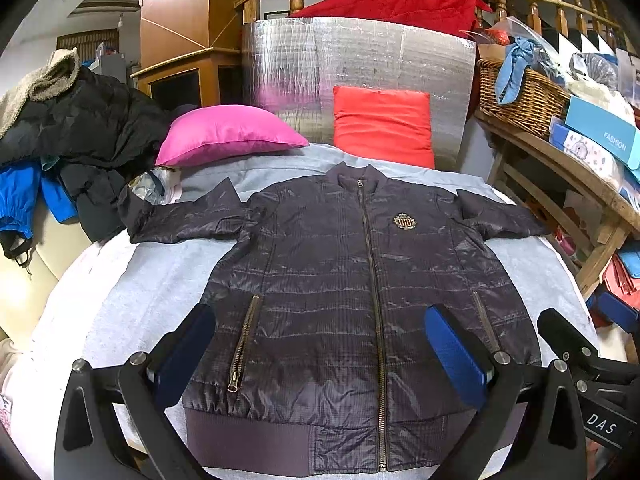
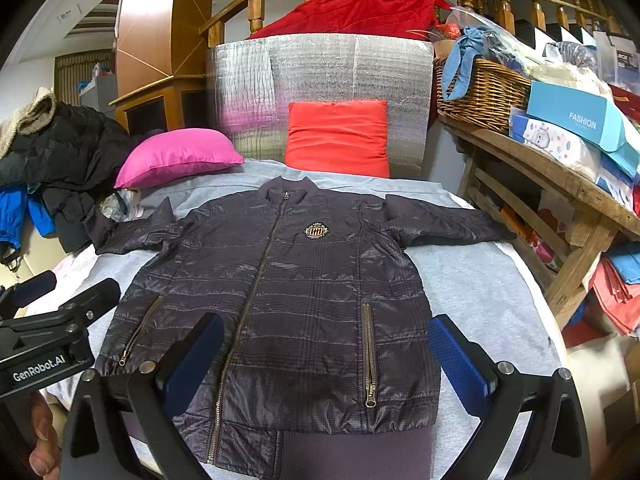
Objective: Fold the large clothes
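On the bed (image 1: 132, 280), the jacket (image 1: 352, 280) is being kept flat for folding; both grippers' fingers (image 2: 460, 356) are being held released.

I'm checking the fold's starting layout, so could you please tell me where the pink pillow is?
The pink pillow lies at the far left of the bed in both views, behind the jacket's sleeve, left of the red cushion.

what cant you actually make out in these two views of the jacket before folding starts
- Jacket hem: cut off by the bottom edge and the open left claw in the left wrist view.
- Jacket back and lining: face down on the grey sheet.
- Chest badge: lettering too small to read in either view.
- Wicker basket contents: mostly covered by blue cloth.
- Right claw: open, holding nothing.
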The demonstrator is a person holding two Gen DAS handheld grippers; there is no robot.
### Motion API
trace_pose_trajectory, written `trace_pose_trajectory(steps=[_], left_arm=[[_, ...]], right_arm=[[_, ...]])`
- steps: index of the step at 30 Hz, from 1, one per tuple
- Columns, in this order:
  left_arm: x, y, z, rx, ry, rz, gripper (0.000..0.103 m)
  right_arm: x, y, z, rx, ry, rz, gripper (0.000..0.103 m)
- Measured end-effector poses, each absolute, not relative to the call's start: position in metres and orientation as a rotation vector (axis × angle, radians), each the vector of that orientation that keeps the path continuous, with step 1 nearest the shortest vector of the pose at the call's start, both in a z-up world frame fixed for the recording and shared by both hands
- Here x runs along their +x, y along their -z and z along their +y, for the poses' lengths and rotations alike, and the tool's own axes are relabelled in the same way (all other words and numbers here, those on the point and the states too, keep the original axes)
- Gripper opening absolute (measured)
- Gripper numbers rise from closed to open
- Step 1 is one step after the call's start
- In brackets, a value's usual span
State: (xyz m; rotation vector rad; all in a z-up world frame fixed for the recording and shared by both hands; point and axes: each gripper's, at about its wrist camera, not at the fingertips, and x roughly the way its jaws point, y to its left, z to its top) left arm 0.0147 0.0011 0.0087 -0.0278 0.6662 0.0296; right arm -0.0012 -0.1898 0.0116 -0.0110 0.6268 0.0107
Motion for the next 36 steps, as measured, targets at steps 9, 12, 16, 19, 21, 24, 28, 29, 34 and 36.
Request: trace_pose_trajectory(steps=[9, 12, 16, 19, 21, 24, 28, 29, 34, 36], left_arm=[[0.017, -0.006, -0.003, -0.013, -0.024, 0.675, 0.103], [0.018, -0.006, -0.005, -0.009, -0.022, 0.676, 0.103], [0.017, -0.005, -0.007, -0.003, -0.021, 0.678, 0.103], [0.017, -0.005, -0.008, 0.001, -0.019, 0.680, 0.103], [0.017, -0.005, -0.009, 0.004, -0.019, 0.678, 0.103], [0.017, -0.006, -0.009, 0.005, -0.019, 0.675, 0.103], [0.019, -0.006, -0.008, 0.003, -0.020, 0.676, 0.103], [0.019, -0.005, -0.008, 0.004, -0.019, 0.678, 0.103], [0.020, -0.004, -0.008, 0.005, -0.019, 0.680, 0.103], [0.020, -0.004, -0.007, 0.004, -0.018, 0.680, 0.103]], right_arm=[[0.002, -0.008, -0.192, -0.007, -0.009, 0.632, 0.103], [0.002, -0.008, -0.193, -0.002, -0.007, 0.631, 0.103], [0.003, -0.008, -0.195, -0.001, -0.007, 0.630, 0.103], [0.003, -0.008, -0.195, 0.000, -0.008, 0.629, 0.103], [0.003, -0.009, -0.195, 0.000, -0.009, 0.628, 0.103], [0.004, -0.009, -0.194, -0.002, -0.012, 0.628, 0.103], [0.005, -0.010, -0.193, -0.005, -0.015, 0.627, 0.103], [0.005, -0.010, -0.192, -0.006, -0.015, 0.626, 0.103], [0.007, -0.009, -0.191, -0.009, -0.018, 0.628, 0.103], [0.008, -0.008, -0.191, -0.009, -0.019, 0.630, 0.103]])
